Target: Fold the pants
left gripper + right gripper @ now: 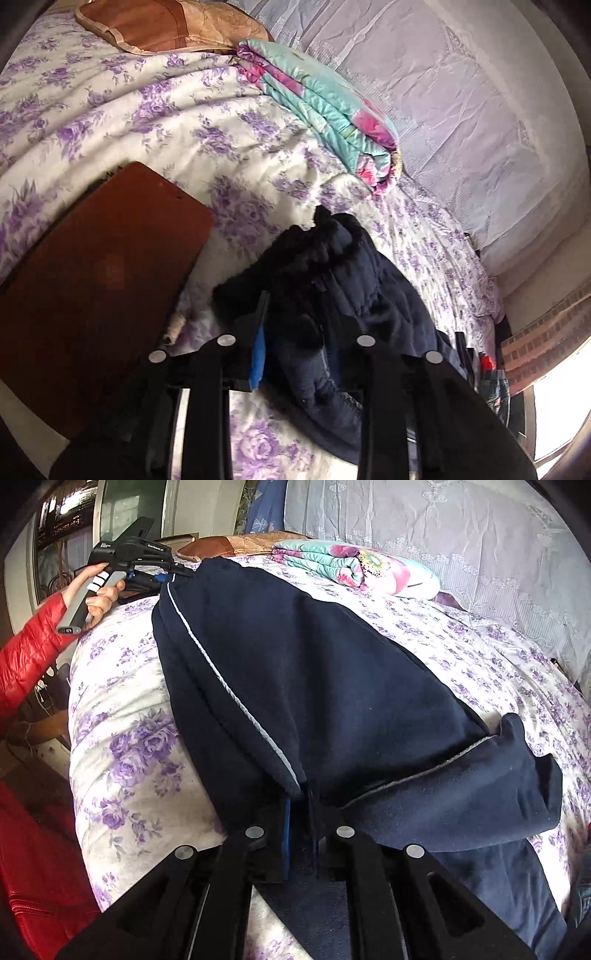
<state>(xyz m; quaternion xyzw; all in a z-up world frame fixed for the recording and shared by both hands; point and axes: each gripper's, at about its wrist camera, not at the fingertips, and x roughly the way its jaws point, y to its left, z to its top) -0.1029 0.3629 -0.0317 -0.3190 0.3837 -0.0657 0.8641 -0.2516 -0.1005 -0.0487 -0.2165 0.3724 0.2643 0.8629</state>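
Dark navy pants point(314, 672) with a thin white side stripe lie stretched along the bed. In the right wrist view my right gripper point(301, 805) is shut on the near end of the pants, where the fabric folds back to the right. My left gripper point(173, 572) holds the far end, held by a hand in a red sleeve. In the left wrist view my left gripper point(299, 321) is closed on bunched navy fabric with a fleecy dark lining point(332, 280).
The bed carries a white sheet with purple flowers point(122, 709). A folded turquoise and pink quilt point(325, 114) and a brown pillow point(166, 26) lie near the lace-covered wall. A brown wooden board point(96, 280) sits at the bed's left edge.
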